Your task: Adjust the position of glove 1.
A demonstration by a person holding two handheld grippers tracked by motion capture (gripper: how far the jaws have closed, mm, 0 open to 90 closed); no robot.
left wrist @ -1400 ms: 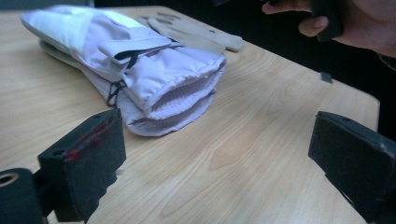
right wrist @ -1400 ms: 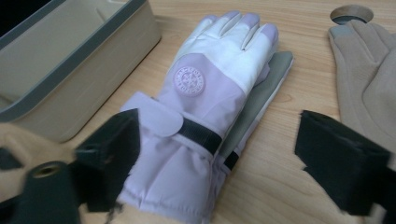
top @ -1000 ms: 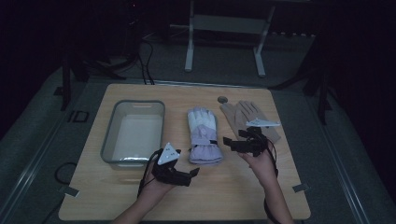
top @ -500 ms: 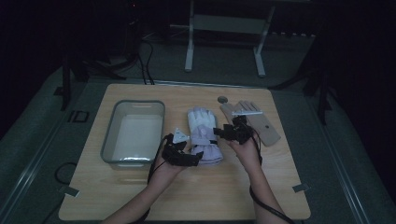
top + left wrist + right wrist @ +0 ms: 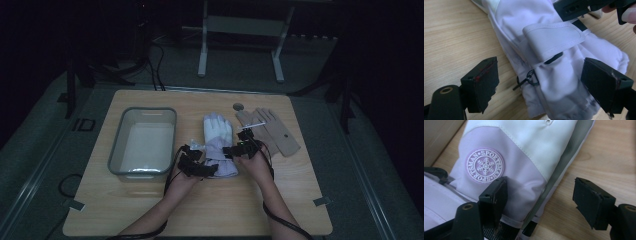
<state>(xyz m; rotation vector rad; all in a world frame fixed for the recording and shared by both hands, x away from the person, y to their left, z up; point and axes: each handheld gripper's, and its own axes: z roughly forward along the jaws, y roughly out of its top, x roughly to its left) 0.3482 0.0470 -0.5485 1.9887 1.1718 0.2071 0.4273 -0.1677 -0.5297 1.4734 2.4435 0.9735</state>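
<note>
Your left gripper (image 5: 539,82) and right gripper (image 5: 540,200) gape wide, empty, straddling the lilac ski glove (image 5: 218,145) at mid-frame on the wooden table (image 5: 150,210).

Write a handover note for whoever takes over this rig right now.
Left tool: open, jaws either side of the white ski glove's cuff, by the strap.
Right tool: open, astride the glove's edge near the snowflake badge.
Glove lies flat on the table, between the grey bin and the tan glove.
Nothing gripped yet. Left: close and lift.
</note>
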